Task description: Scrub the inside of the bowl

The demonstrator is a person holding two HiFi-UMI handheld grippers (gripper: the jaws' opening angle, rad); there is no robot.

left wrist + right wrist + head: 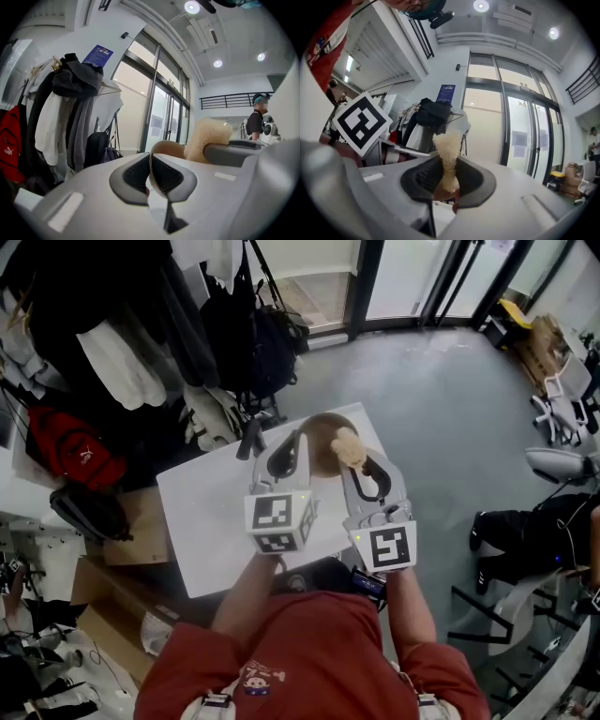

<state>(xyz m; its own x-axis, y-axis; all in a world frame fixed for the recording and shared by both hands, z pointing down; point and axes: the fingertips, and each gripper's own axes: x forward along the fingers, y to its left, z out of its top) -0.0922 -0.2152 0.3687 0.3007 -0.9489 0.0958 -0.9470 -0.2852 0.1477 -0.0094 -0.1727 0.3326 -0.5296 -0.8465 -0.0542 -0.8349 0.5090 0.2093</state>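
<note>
Left gripper (151, 163) is pinching the rim of the tan bowl (322, 433). Its pads are pressing together on the thin edge, with only the rim between them. Right gripper (447, 171) is pinching a beige fluffy sponge (446, 140). Its fingers are squeezing the sponge's lower part, so the sponge is narrowing there and fluffing out above the pads. In the head view the sponge is sitting over the right side of the bowl, at or just inside the opening; contact with the inner wall can't be made out. The two grippers are working side by side on the near side of the bowl, left one at its left rim, right one just right of it, marker cubes facing the camera. The bowl is showing over the far edge of a white table (206, 512), and whether it is resting on the table or being held up can't be told. Left of the bowl and beyond it, a rack of hanging coats (112, 324) and a black backpack (262, 338) are standing; a red bag (70, 451) is further left. Beyond the bowl, glass doors (394, 277) are running along the wall. In the left gripper view a person (256, 123) is standing far behind and right of the bowl.
</note>
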